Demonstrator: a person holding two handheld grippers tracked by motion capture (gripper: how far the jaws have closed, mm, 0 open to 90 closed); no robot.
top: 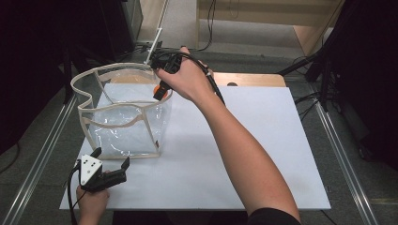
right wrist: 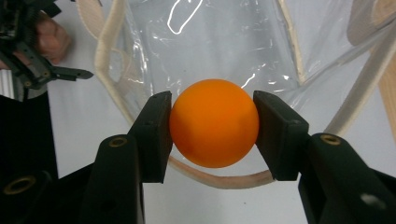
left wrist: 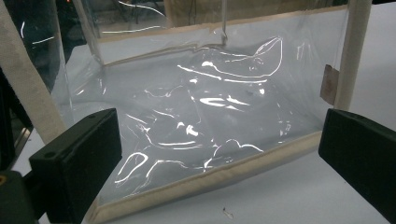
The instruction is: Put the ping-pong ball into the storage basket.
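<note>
A clear plastic bag with cream fabric edging stands upright on the white tabletop, its mouth open at the top. My right gripper hangs over the bag's far right rim, pointing down, and is shut on an orange ball with both pads against its sides. In the high view the ball peeks out under the hand, just above the rim. My left gripper rests low at the bag's near left corner, jaws open. Its own view looks through the bag's front wall, with nothing between the jaws.
The white board is bare to the right of the bag and in front of it. A wooden surface shows behind it. Metal rails run along both sides, with cables and dark stands beyond.
</note>
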